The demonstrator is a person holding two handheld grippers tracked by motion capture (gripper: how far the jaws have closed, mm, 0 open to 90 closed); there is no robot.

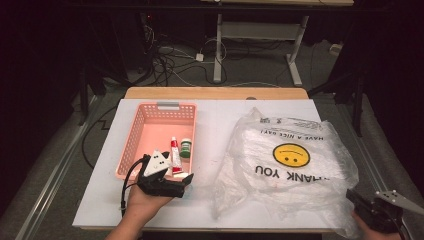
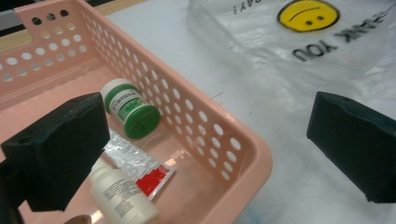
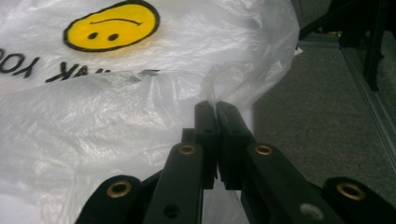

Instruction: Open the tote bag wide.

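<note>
A pink perforated basket (image 1: 129,142) stands at the table's left. In it lie a green-capped bottle (image 2: 131,110), a red and silver sachet (image 2: 141,169) and a white bottle (image 2: 122,198). My left gripper (image 1: 175,185) sits at the basket's near right corner. Its jaws are open wide and straddle the basket's wall (image 2: 205,135), with nothing gripped. A clear plastic bag (image 1: 260,150) with a yellow smiley face and "THANK YOU" print lies crumpled at the right. My right gripper (image 1: 361,202) is at the bag's near right corner, shut on a fold of the bag's edge (image 3: 214,95).
The white table top (image 1: 210,115) ends just behind the basket and the bag, with a wooden strip beyond it. Past the right edge the grey floor (image 3: 327,116) shows. Cables and desk legs stand on the floor at the back.
</note>
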